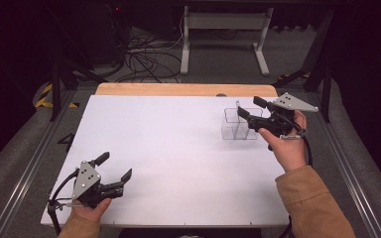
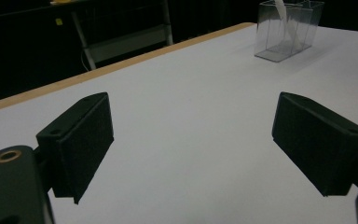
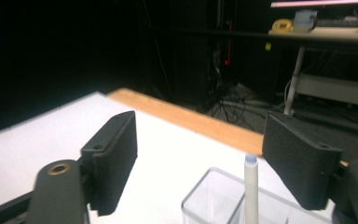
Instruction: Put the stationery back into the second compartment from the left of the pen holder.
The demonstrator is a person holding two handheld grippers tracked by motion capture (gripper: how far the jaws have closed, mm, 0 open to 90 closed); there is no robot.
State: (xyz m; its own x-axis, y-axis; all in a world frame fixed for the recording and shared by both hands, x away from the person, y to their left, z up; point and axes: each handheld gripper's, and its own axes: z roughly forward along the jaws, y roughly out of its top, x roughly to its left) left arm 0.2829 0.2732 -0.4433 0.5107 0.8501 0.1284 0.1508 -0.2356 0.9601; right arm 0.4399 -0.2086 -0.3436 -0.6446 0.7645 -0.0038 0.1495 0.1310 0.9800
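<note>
Right gripper (image 1: 248,108), jaws wide, hangs above the clear plastic two-compartment box (image 1: 239,124) holding an upright white stick (image 3: 251,189). Advise centring jaws on the stick. Left gripper (image 1: 113,167), wide, sits well away.

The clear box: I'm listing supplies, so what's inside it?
The clear box has two compartments. A thin white stick with a pale tip stands upright in it, near the divider. Which compartment holds it is unclear. The right gripper covers part of the box.

high: overhead, forward-down | gripper views: low, close | shared: clear box (image 1: 239,124)
</note>
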